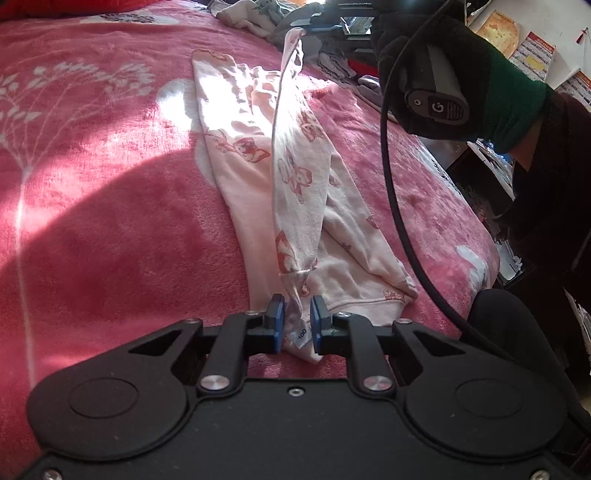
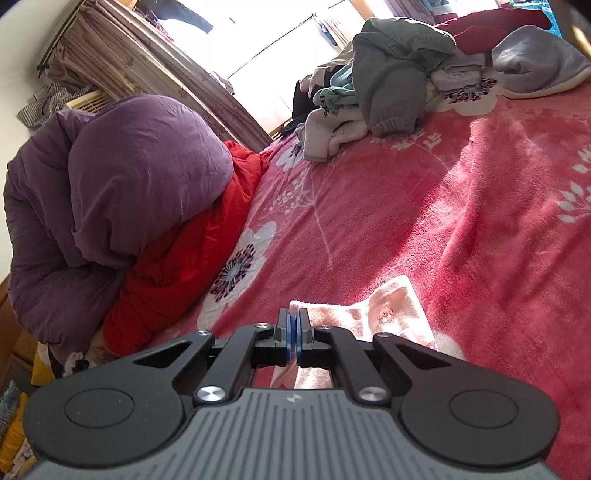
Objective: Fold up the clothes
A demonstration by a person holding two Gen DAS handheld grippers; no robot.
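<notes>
A pale pink garment with orange animal prints lies along the pink floral blanket. One edge of it is raised and stretched taut between both grippers. My left gripper is shut on the near end, where bunched cloth with a white size label fills the gap between the blue pads. At the top of the left wrist view, my right gripper pinches the far end, held by a black-gloved hand. In the right wrist view my right gripper is shut on a thin fold of the garment.
A black cable hangs from the right gripper across the bed's right side. A pile of unfolded clothes sits at the far end of the blanket. A purple duvet on a red quilt lies along the bed's left edge.
</notes>
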